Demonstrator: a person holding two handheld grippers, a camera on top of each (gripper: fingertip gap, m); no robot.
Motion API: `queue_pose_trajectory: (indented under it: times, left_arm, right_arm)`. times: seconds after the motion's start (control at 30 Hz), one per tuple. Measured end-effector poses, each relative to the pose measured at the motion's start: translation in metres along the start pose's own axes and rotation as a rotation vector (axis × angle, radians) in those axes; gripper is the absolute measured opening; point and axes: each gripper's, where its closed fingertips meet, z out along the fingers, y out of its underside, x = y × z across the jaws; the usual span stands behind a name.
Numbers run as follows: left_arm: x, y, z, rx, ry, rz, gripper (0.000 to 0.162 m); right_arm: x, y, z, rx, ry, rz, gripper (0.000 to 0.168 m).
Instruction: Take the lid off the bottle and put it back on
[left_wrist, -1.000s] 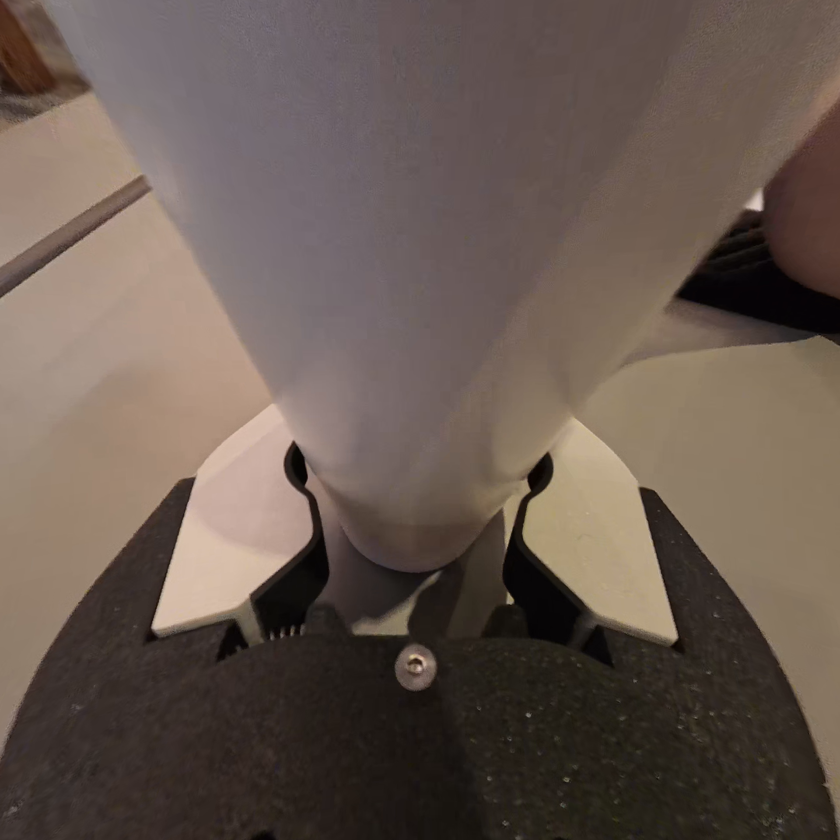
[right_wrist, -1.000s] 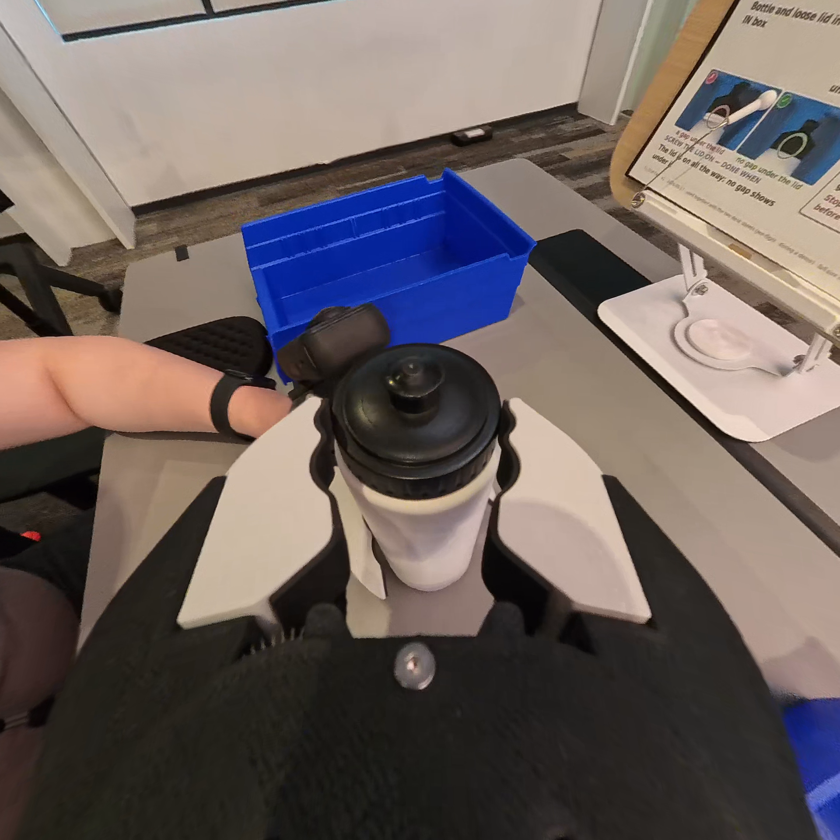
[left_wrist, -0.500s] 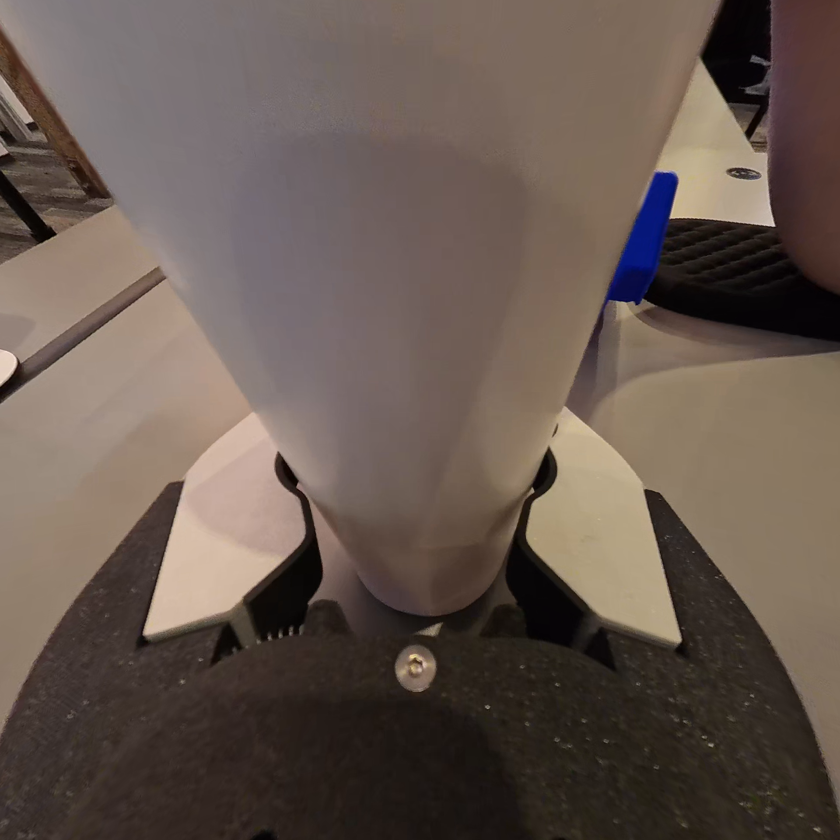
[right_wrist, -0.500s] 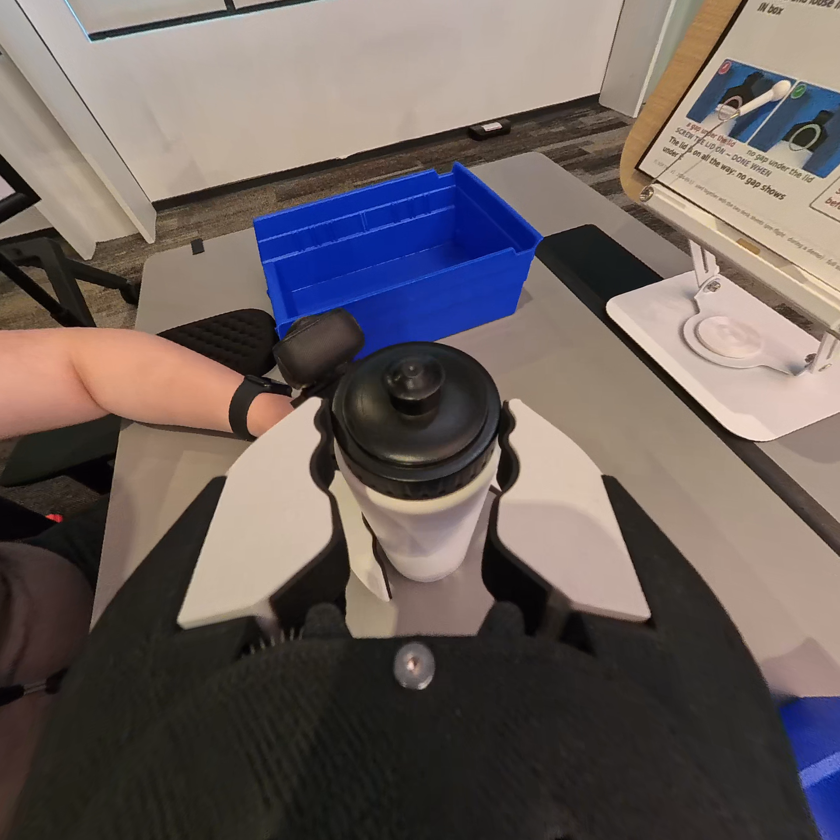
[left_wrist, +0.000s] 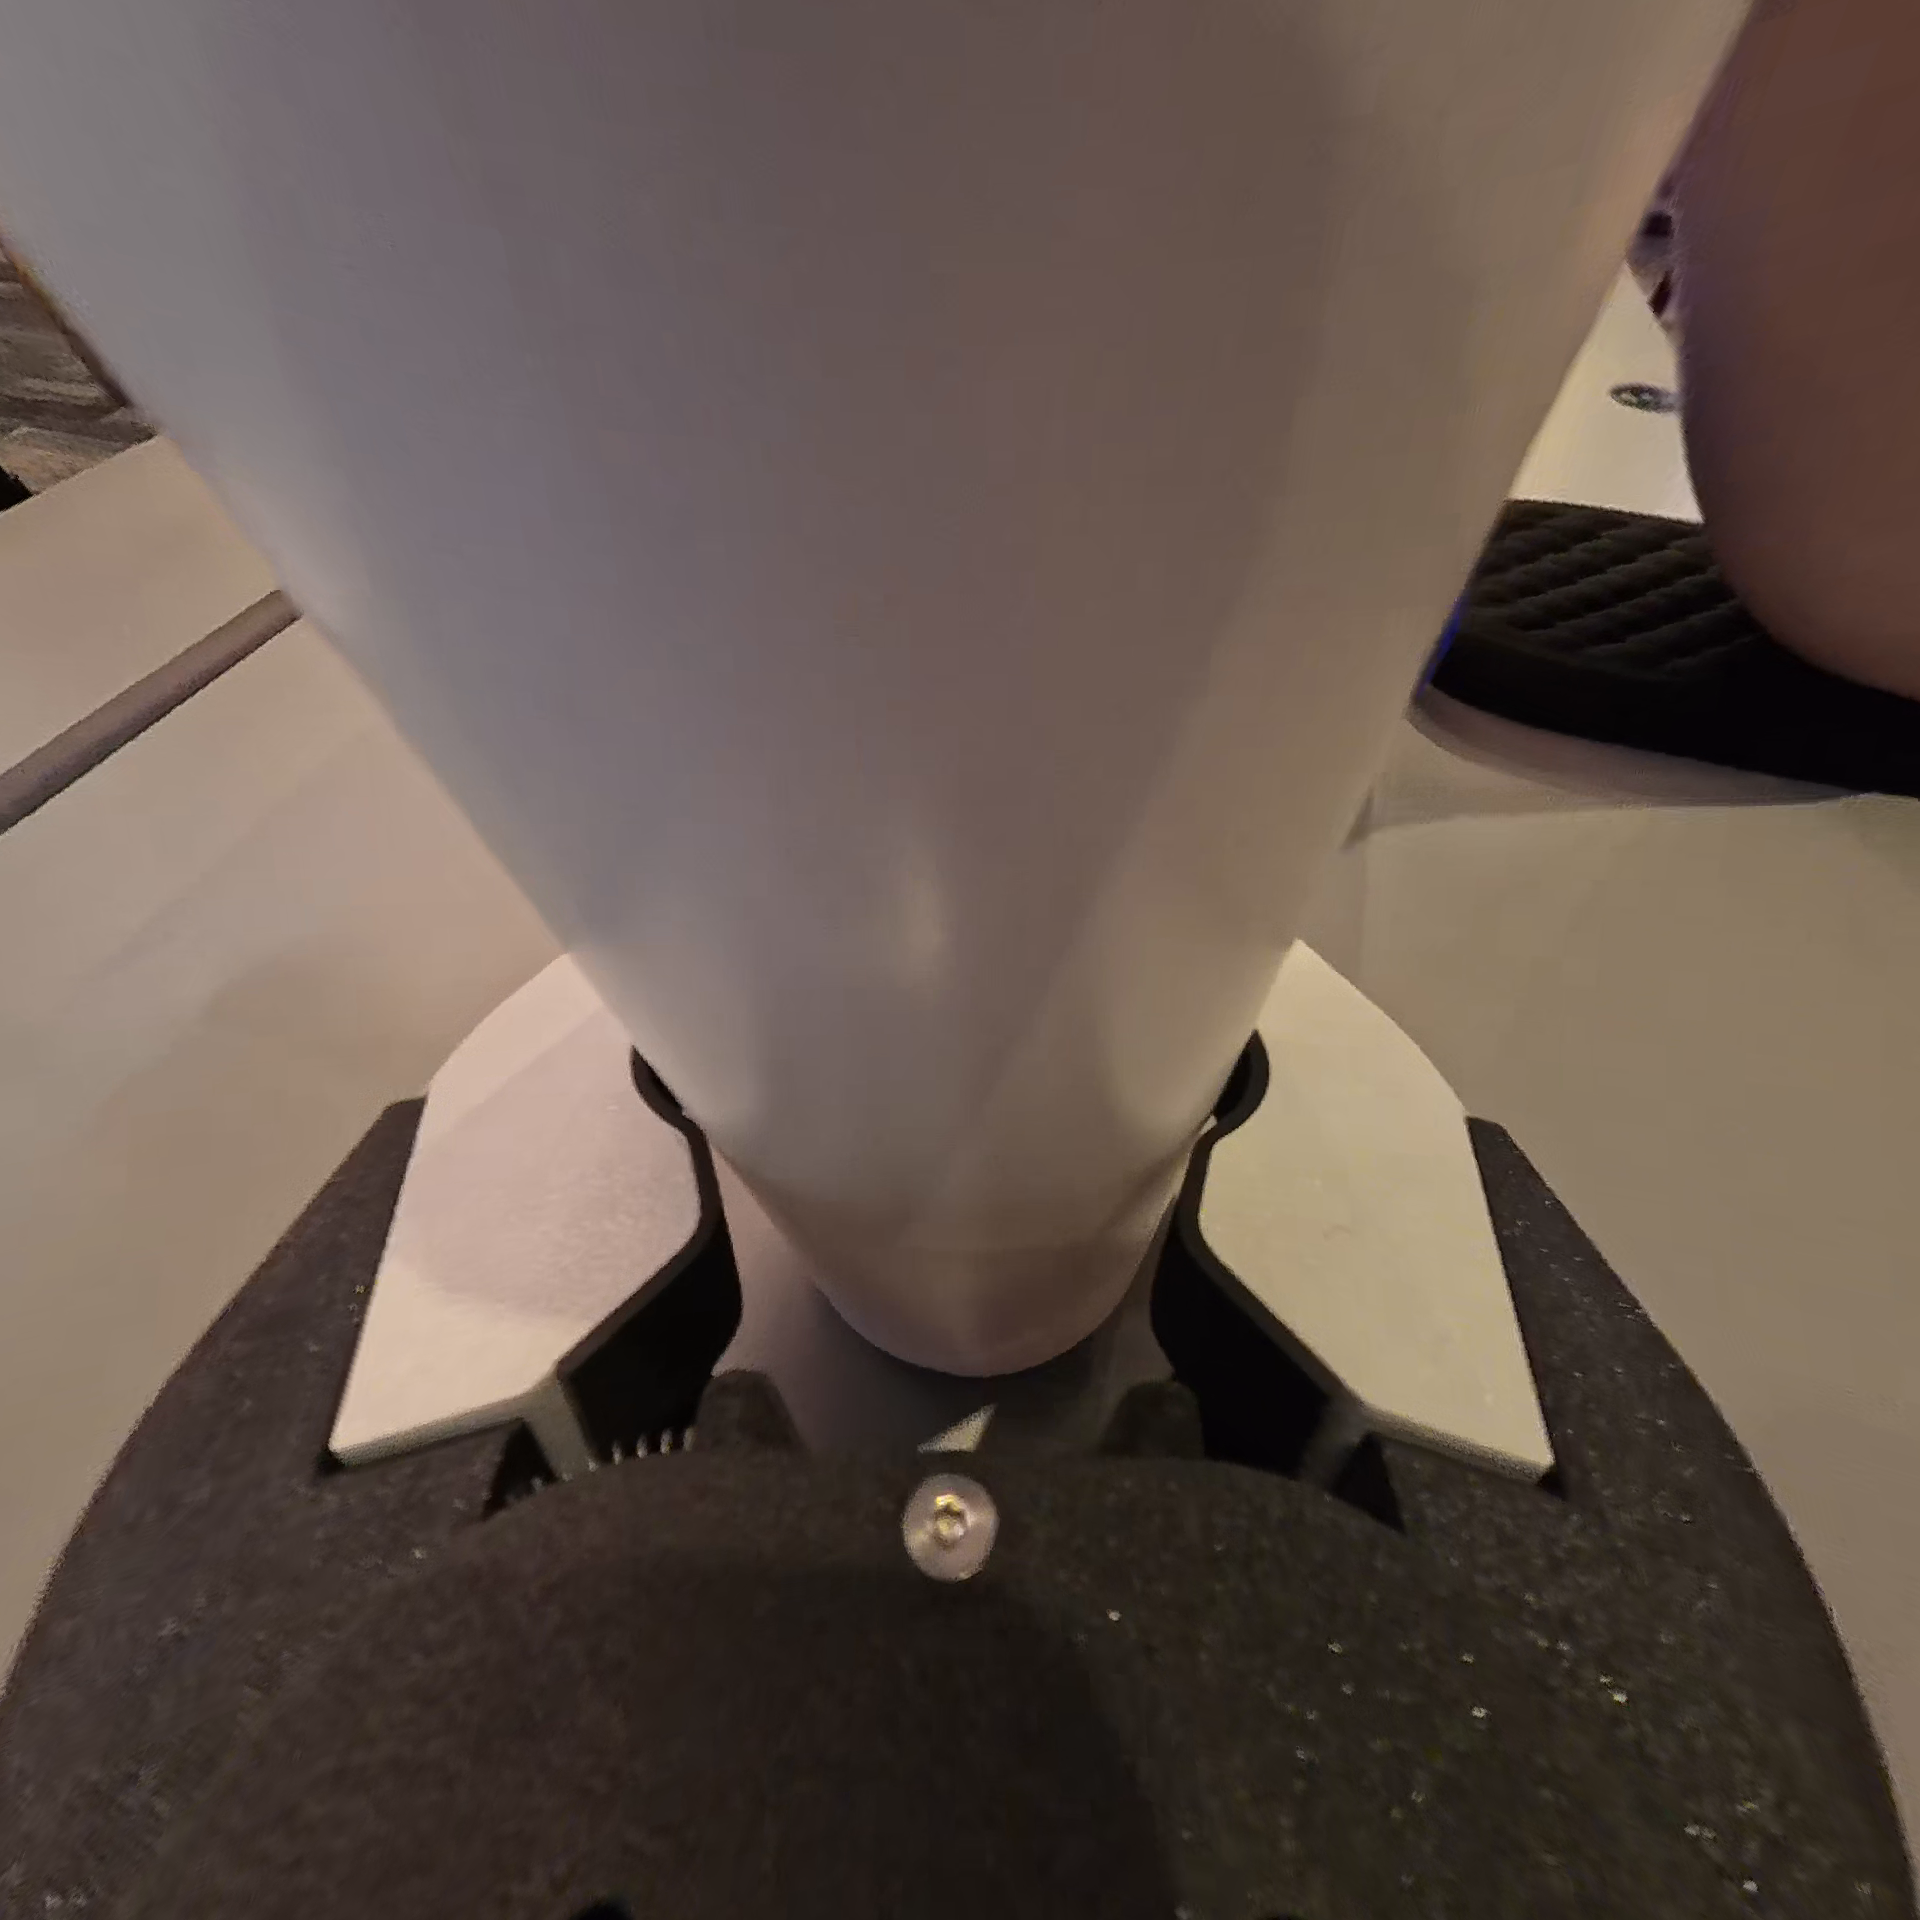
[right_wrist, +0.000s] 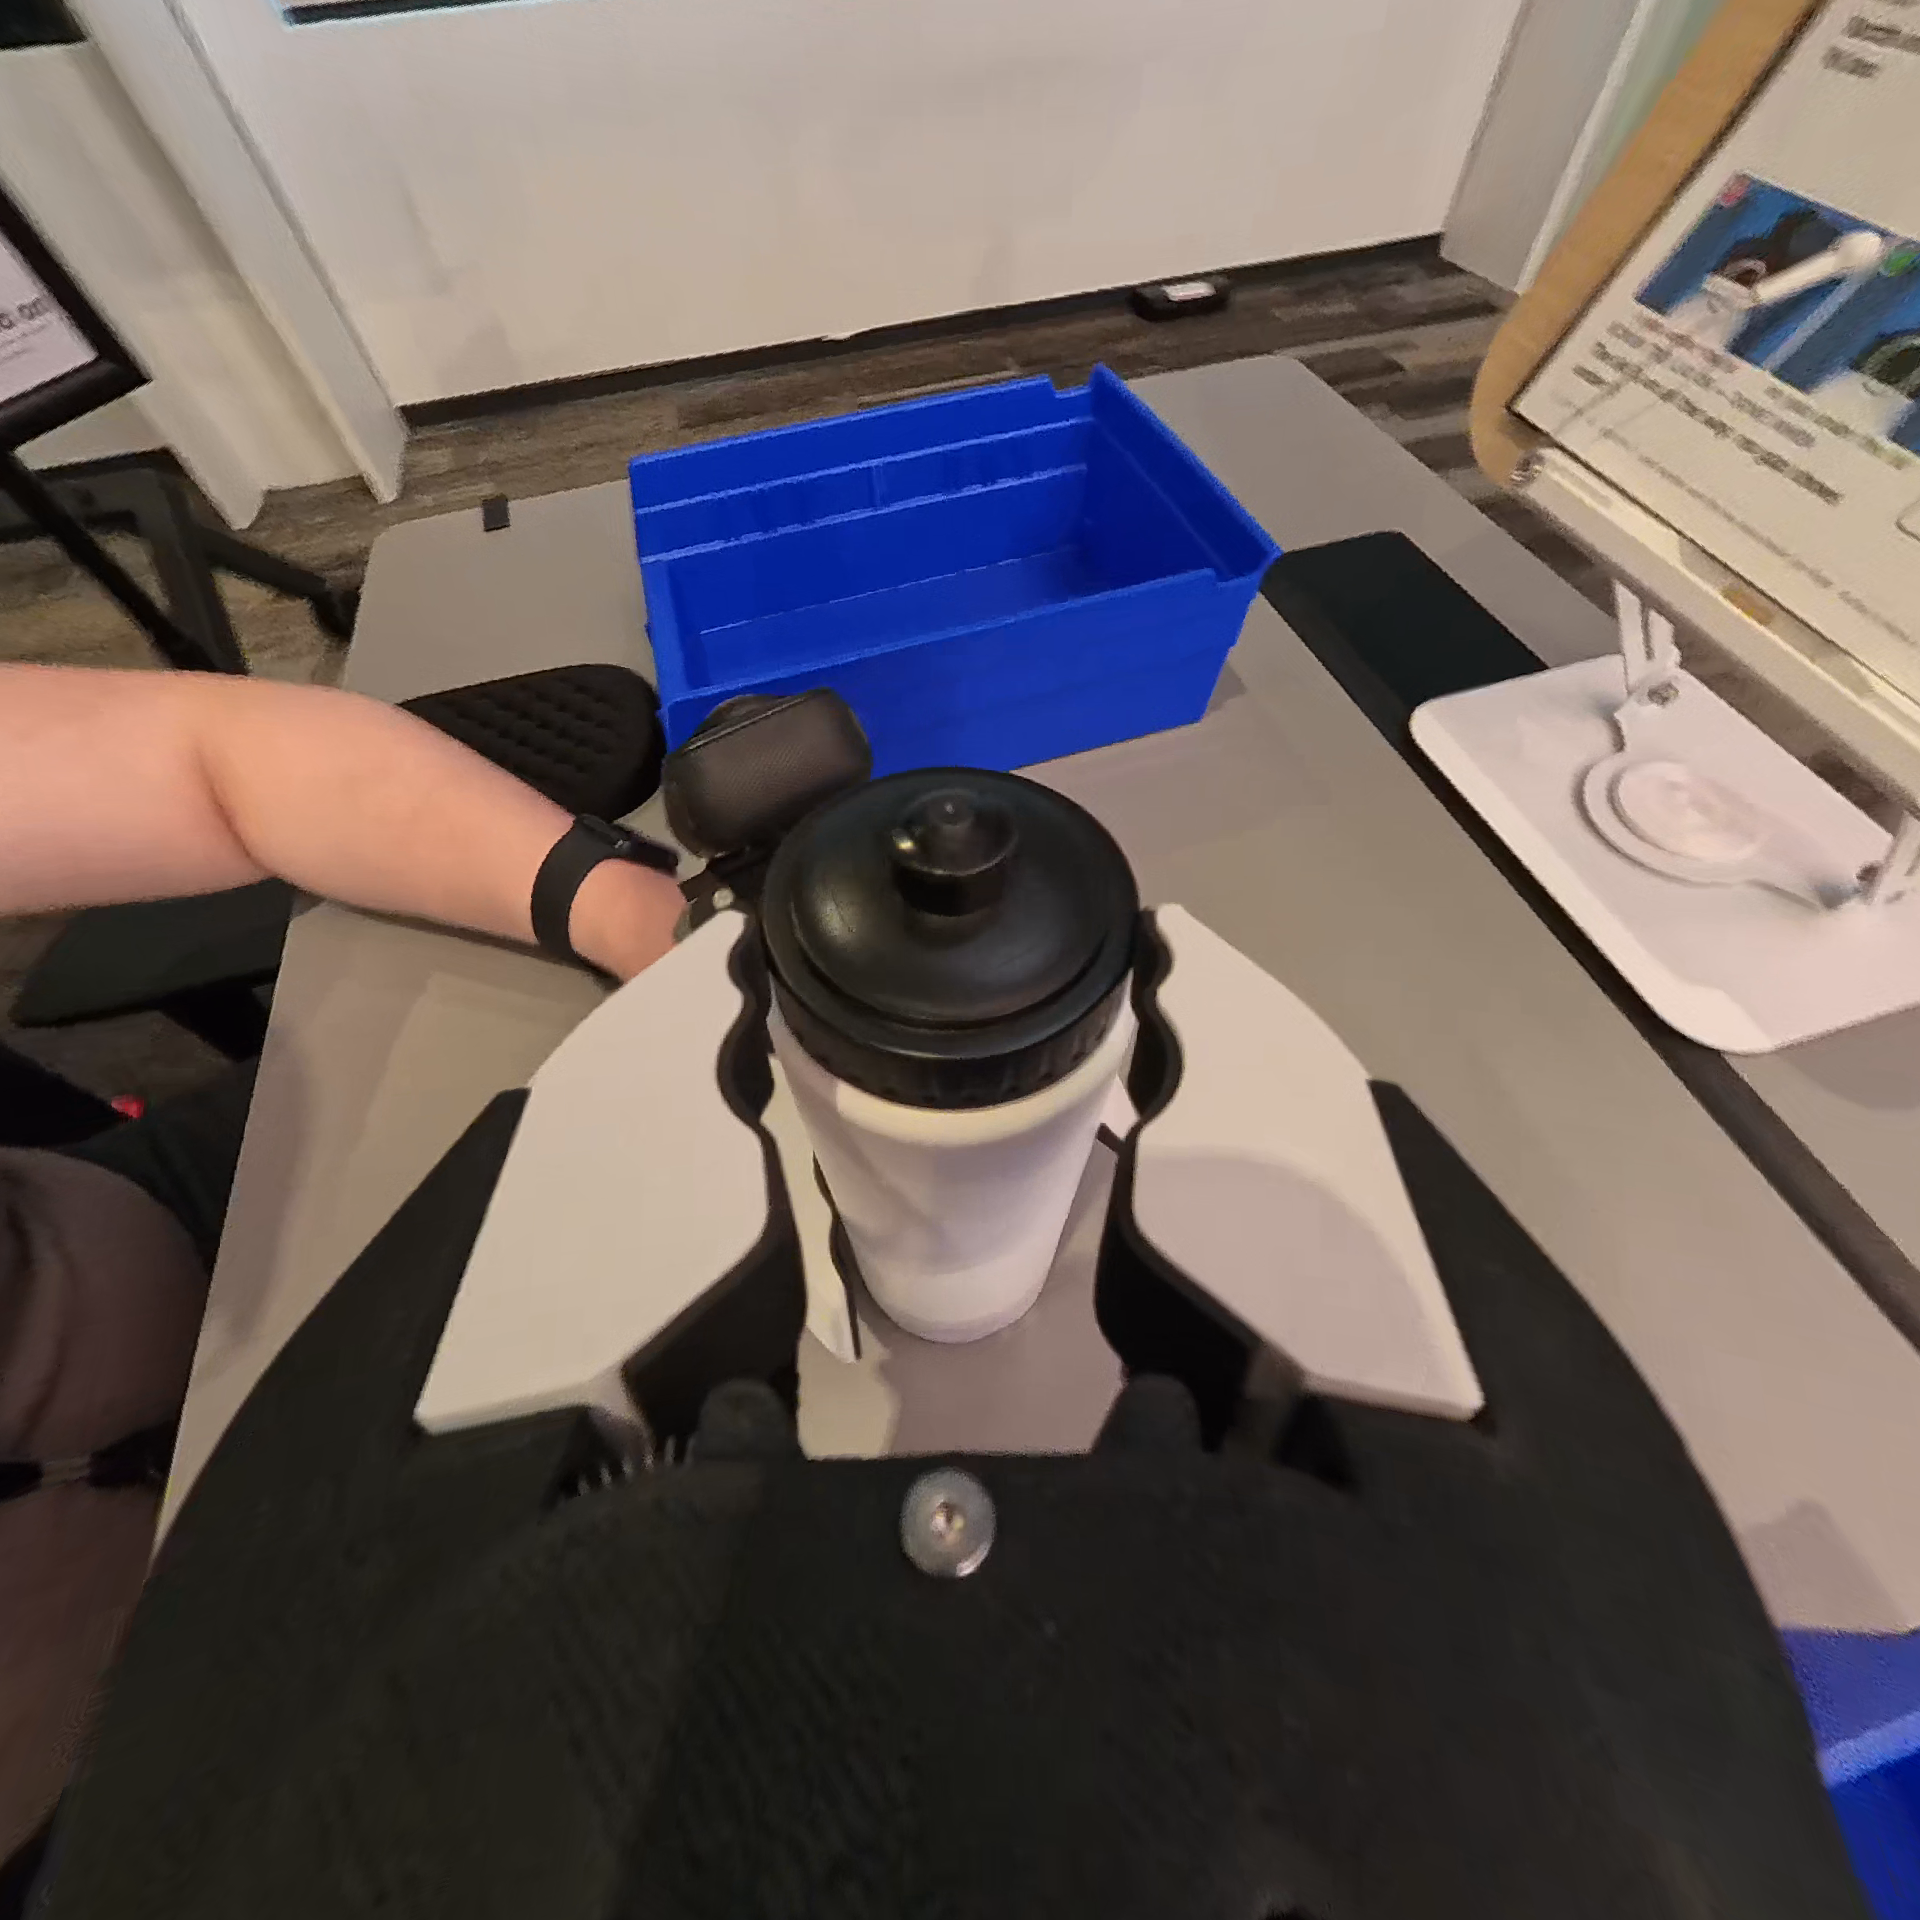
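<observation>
A: Bottle (right_wrist: 940, 1216) stands upright on the grey table (right_wrist: 1351, 1039), near the middle, this side of the blue bin (right_wrist: 935, 582). White body, black lid (right_wrist: 948, 925) on top with a pull spout. No gap visible under the lid from here, so it looks seated.

B: Handling?

A: Judging by looks: thin squeeze-type plastic, probably light, and likely to dent if pinched hard. Can't tell whether it holds anything. Smooth wall, so it may slip. The lid's ribbed skirt is the better purchase for turning.

B: Left gripper (left_wrist: 951, 1174)?

A: Closed on the bottle's lower body (left_wrist: 935, 623), both black pads pressed to the white wall low down near the base. That's the anchor against twist. Low is sensible; the base should be stiffer than the middle.

B: Right gripper (right_wrist: 948, 1029)?

A: Comes from above, jaws set either side of the lid's skirt, roughly lid width apart. The wavy pad edges sit right at the rim. Whether they actually bite or stand a hair off, I cannot tell from this angle.

B: Anything else close by?

A: A forearm (right_wrist: 312, 810) to the left, black band on the wrist. A white stand (right_wrist: 1621, 852) well to the right.
</observation>
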Motion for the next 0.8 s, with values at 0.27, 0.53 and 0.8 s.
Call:
queue_pose_trajectory:
  times: [0.27,0.53,0.8]
  left_arm:
    - [-0.017,0.001,-0.004,-0.008,-0.087,-0.047,0.101]
    - [0.015,0.003,-0.004,-0.036,0.136,0.045,0.101]
    - [0.006,0.002,-0.003,-0.055,0.075,-0.033,0.101]
  right_arm:
    - [0.007,-0.005,0.01,0.003,0.229,0.035,0.069]
    - [-0.014,0.002,0.0,0.038,-0.126,-0.104,0.076]
    - [0.005,-0.003,0.011,0.046,0.055,0.043,0.074]
